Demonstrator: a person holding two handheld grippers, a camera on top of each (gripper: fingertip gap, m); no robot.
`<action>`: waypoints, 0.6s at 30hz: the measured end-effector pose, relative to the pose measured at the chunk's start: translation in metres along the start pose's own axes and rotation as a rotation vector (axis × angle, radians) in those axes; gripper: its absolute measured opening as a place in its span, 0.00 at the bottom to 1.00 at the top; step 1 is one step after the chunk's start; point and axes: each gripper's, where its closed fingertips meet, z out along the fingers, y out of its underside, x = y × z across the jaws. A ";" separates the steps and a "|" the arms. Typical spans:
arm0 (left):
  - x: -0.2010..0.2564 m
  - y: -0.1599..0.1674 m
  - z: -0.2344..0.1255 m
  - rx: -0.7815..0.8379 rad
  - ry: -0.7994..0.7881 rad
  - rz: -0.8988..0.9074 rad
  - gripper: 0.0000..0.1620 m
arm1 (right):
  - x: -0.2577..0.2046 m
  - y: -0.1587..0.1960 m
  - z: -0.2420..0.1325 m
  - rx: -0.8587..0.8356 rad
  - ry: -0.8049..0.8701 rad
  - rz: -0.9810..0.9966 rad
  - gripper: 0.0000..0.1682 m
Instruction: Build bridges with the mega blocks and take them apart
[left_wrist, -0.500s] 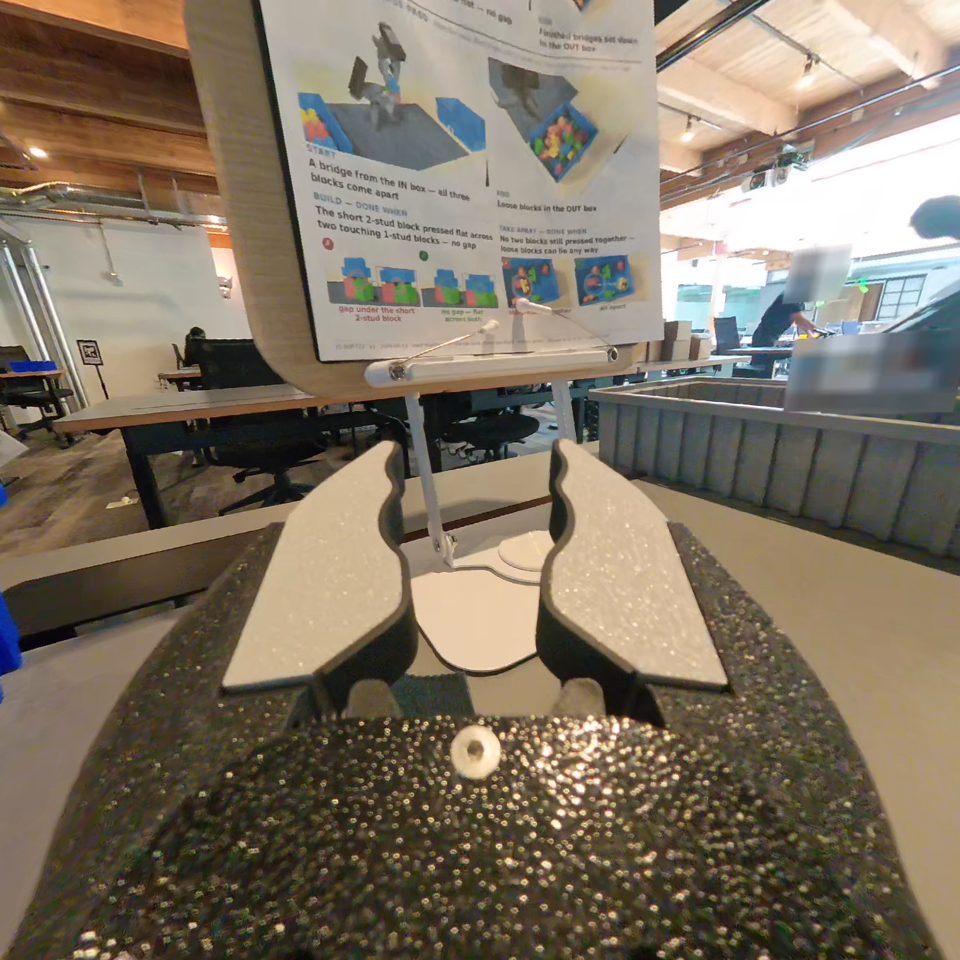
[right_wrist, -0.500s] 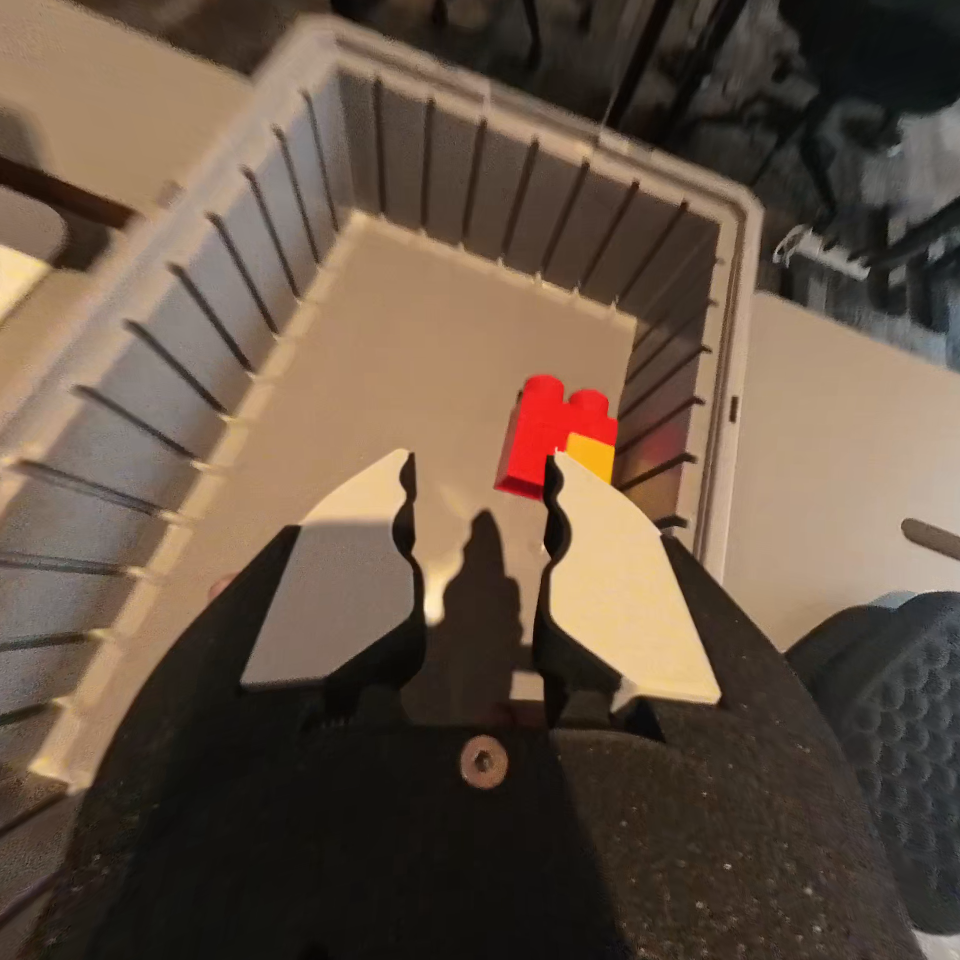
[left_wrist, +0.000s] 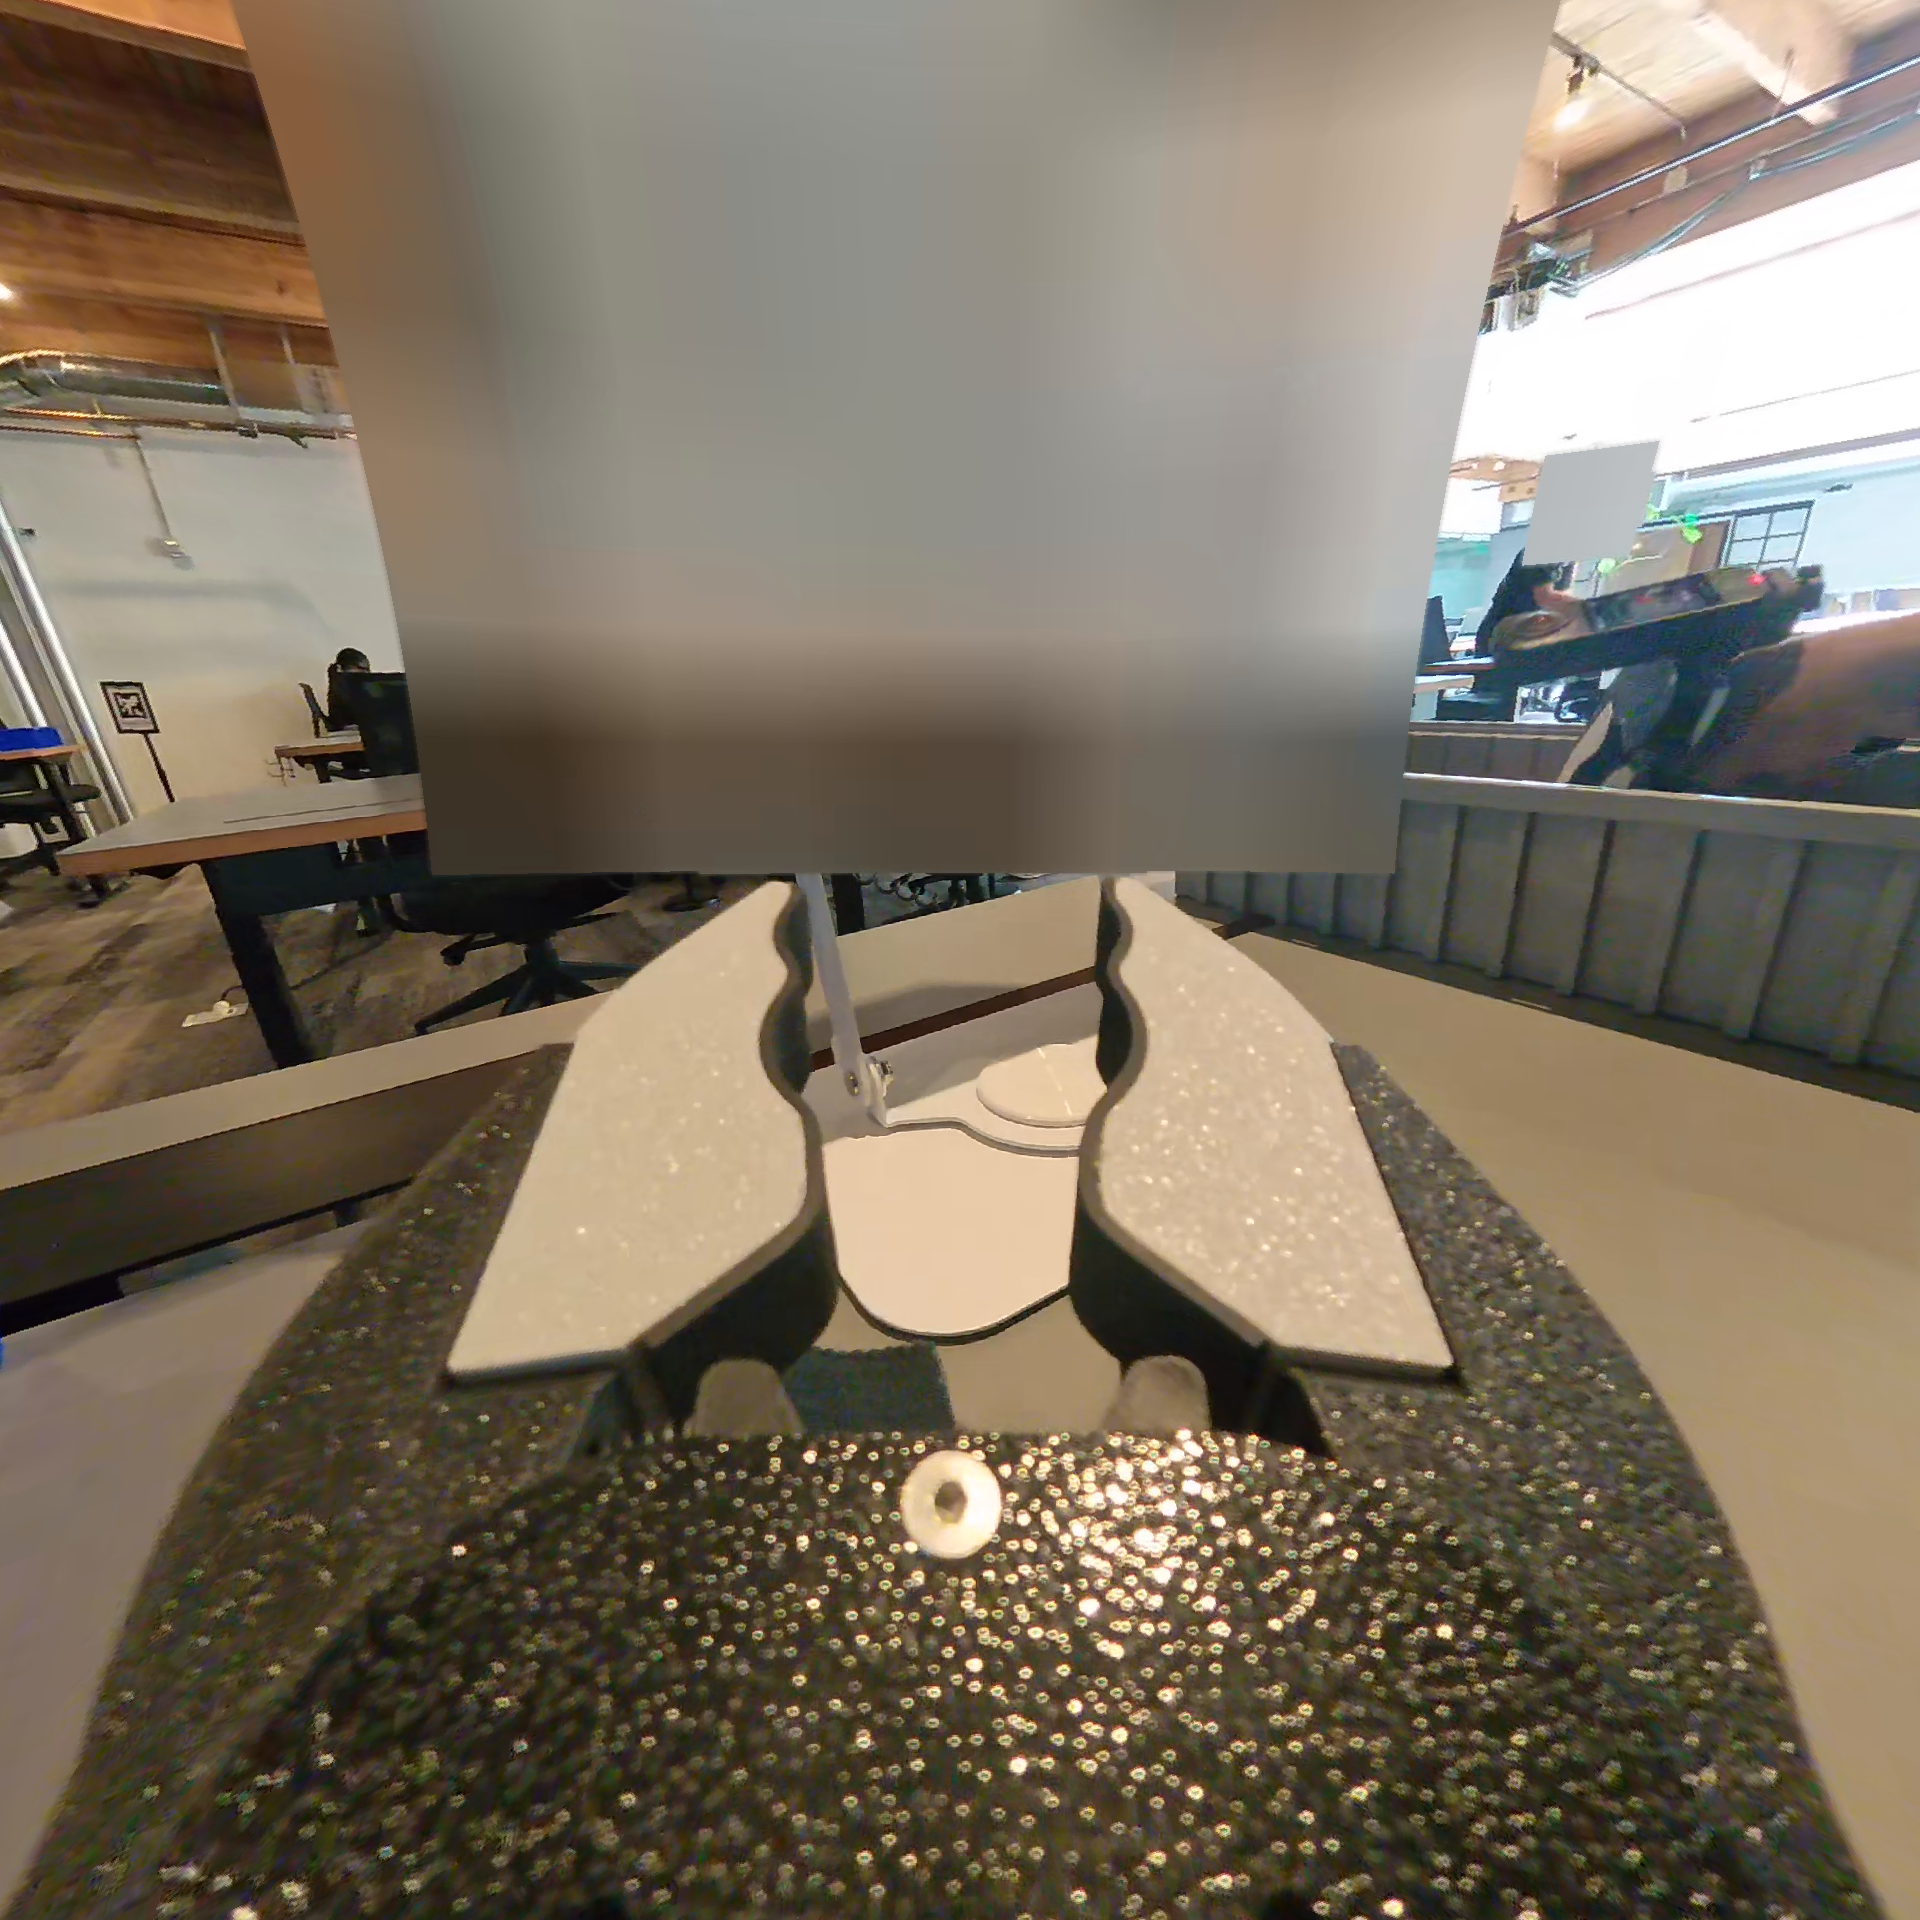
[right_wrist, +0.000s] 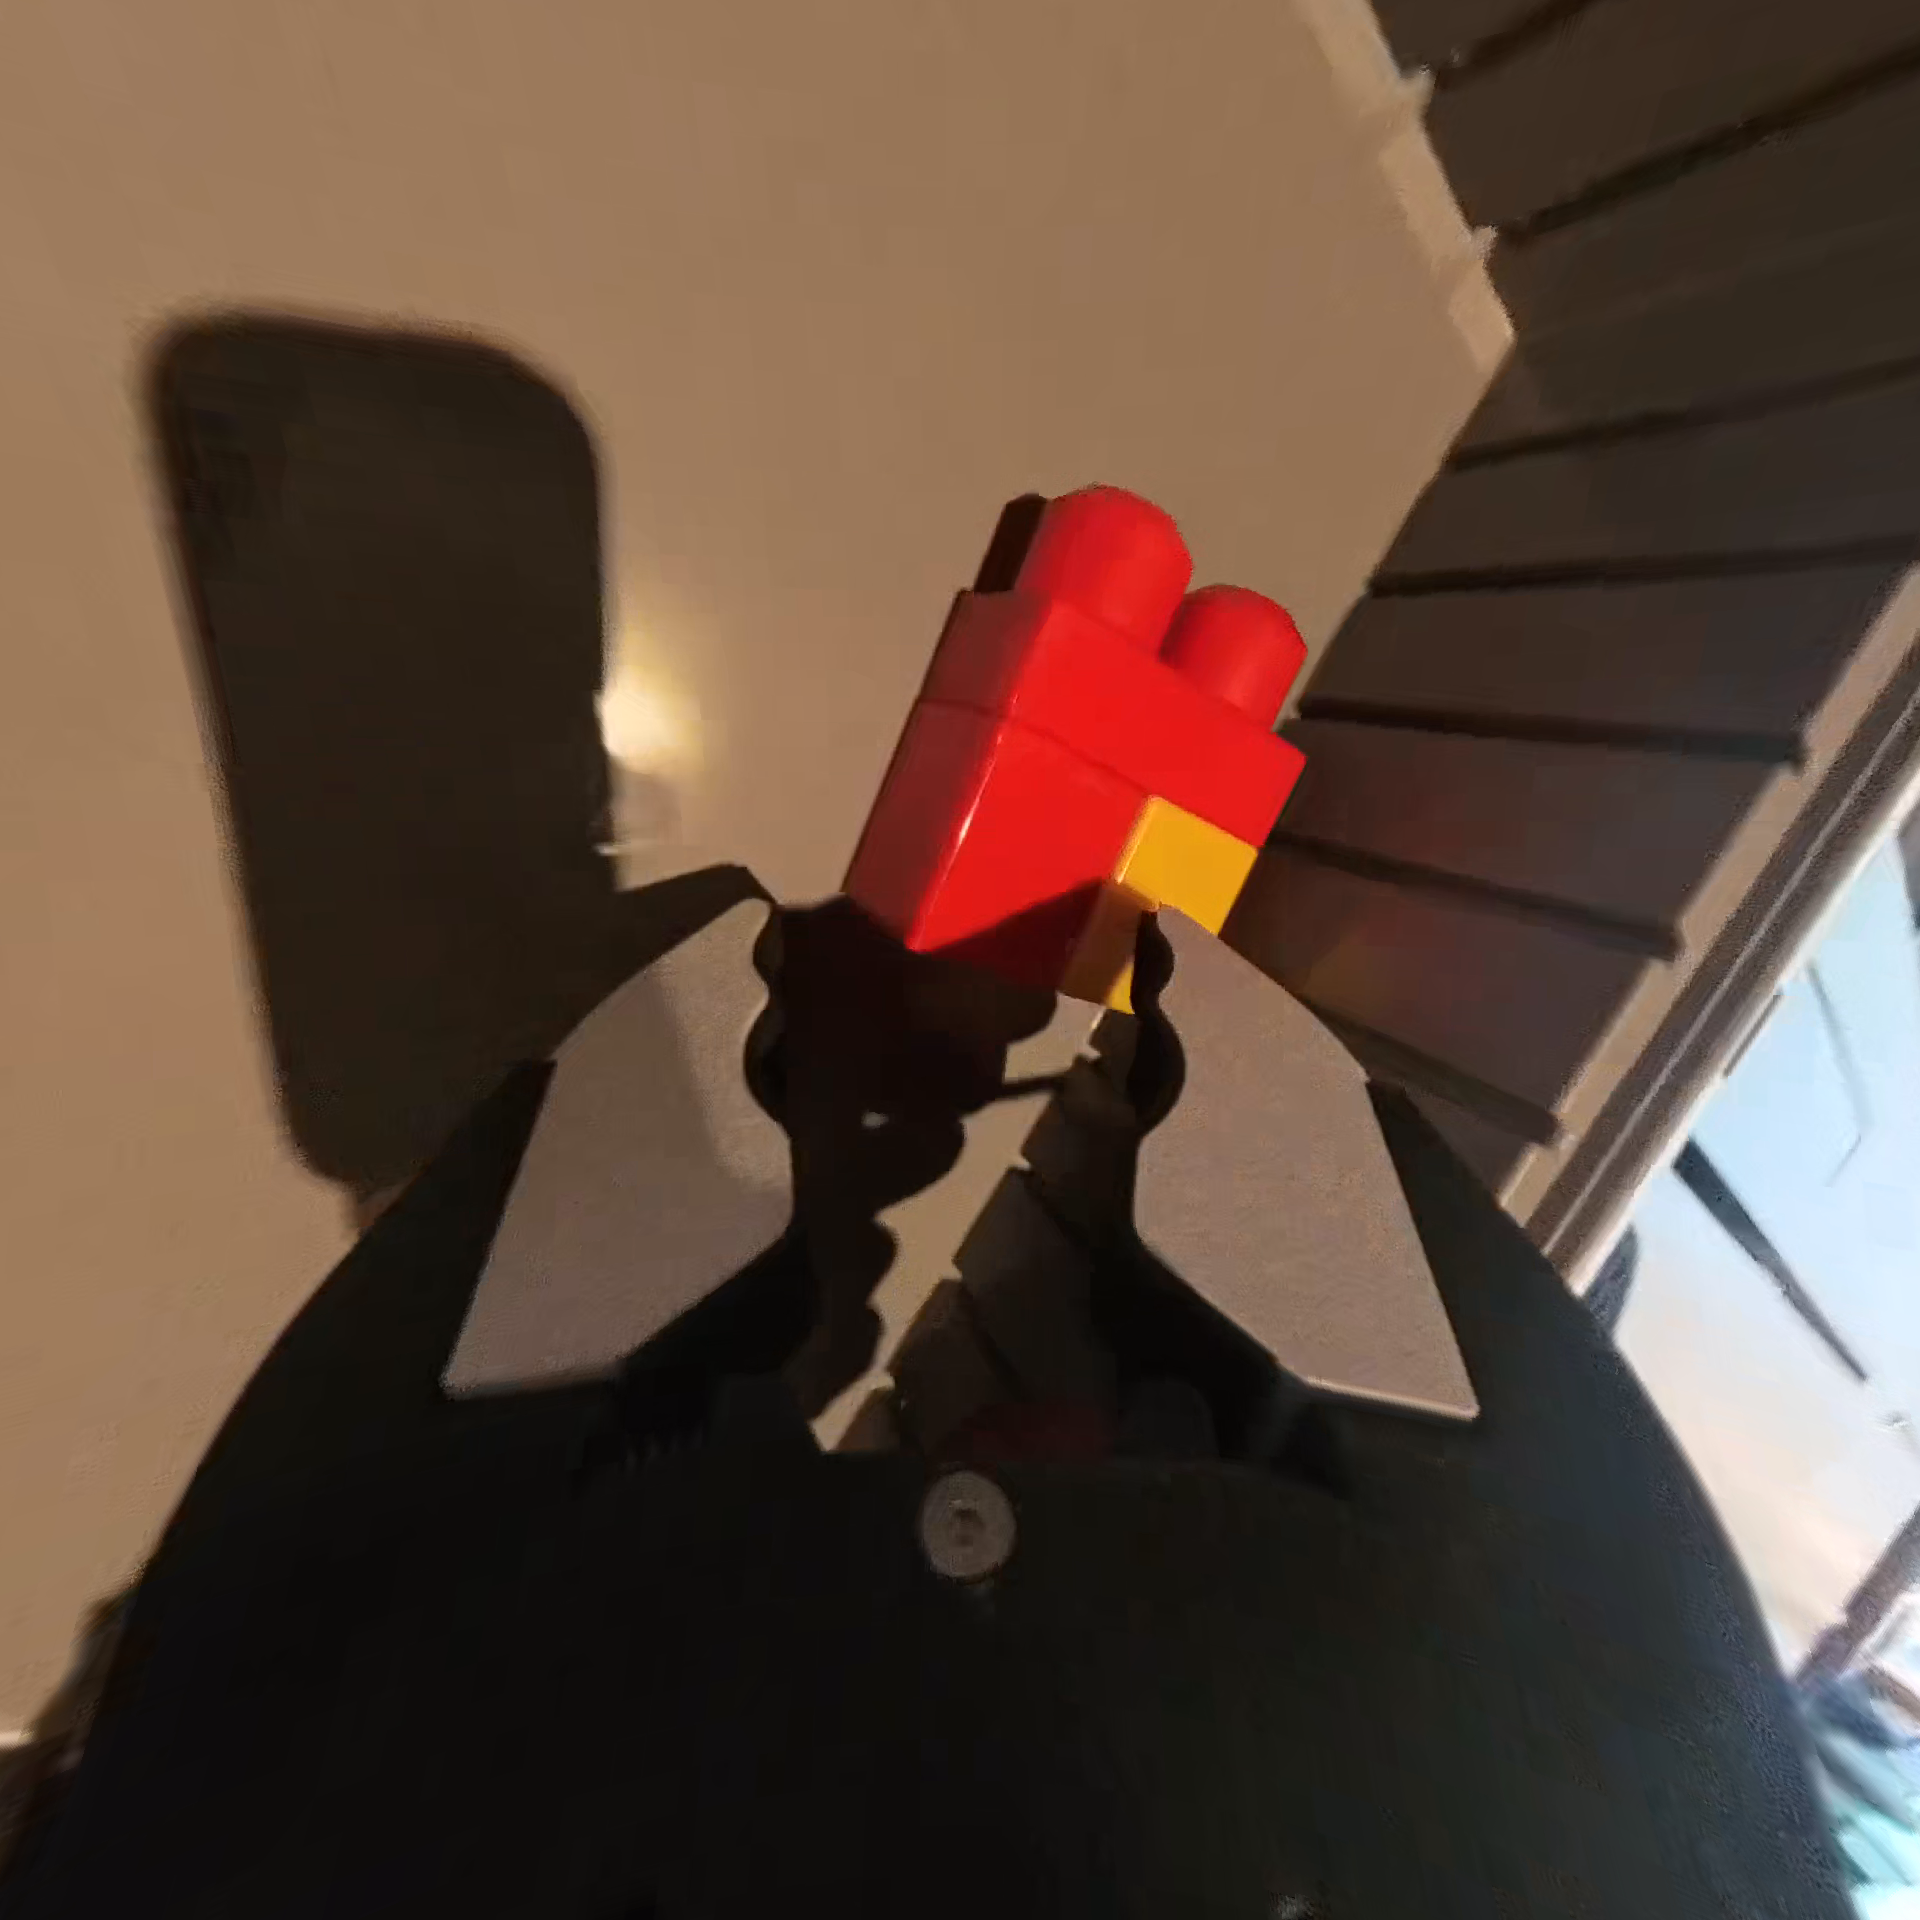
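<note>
Red-and-yellow bridge (right_wrist: 1081, 758) in grey bin (right_wrist: 1621, 582) — right gripper (right_wrist: 951, 925) jaws apart, just short.

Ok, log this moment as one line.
right gripper: open, at bridge in bin | left gripper: open, empty, over table

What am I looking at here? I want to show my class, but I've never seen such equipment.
A person holds two hand tools, each with two fingers and a camera that looks along them. The left wrist view shows the left gripper, open and empty, above a grey table, facing a white stand; the large grey patch above was blurred in afterwards. A ribbed grey bin stands to the right. The right wrist view looks down into that grey bin. The right gripper, open, has its tips at a small bridge: a red two-stud block on a red block and a yellow block. Whether they touch is unclear.
</note>
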 end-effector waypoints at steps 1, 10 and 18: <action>0.001 0.000 0.000 0.000 0.004 -0.001 0.32 | -0.007 -0.001 -0.004 0.006 -0.011 -0.038 0.38; 0.009 0.001 0.002 -0.006 0.031 0.008 0.32 | -0.020 -0.020 -0.043 0.178 -0.122 0.101 0.49; 0.009 0.000 0.001 -0.006 0.024 0.010 0.32 | -0.023 0.005 -0.023 0.134 -0.227 0.046 0.51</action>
